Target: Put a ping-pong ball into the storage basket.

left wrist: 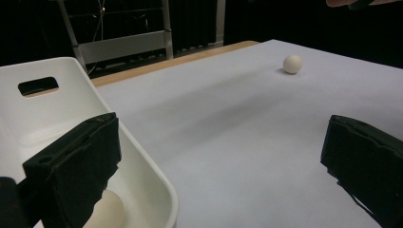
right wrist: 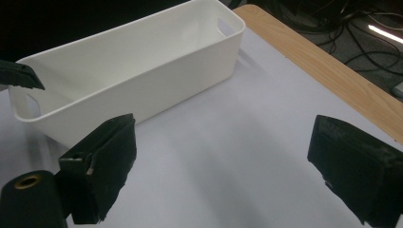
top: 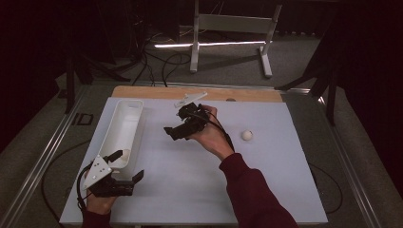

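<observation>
A long white bin [top: 119, 127] lies on the left of the white table top [top: 266, 190]. One white ball [top: 126, 153] rests inside its near end; a second white ball [top: 246, 135] sits on the table to the right. My left gripper [top: 126, 166] is open and straddles the bin's near corner. In the left gripper view [left wrist: 218, 166] one jaw is inside the bin [left wrist: 147, 175] above the ball [left wrist: 107, 209], and the far ball [left wrist: 292, 63] lies ahead. My right gripper [top: 175, 130] is open, empty, held mid-table. Its own view [right wrist: 228, 166] faces the bin [right wrist: 142, 71].
A wooden strip [top: 190, 92] runs along the table's far edge, with a small flat white piece [top: 190, 100] lying by it. Beyond the table stand a white frame [top: 233, 28] and cables on the floor. A maroon sleeve [top: 252, 194] crosses the near right.
</observation>
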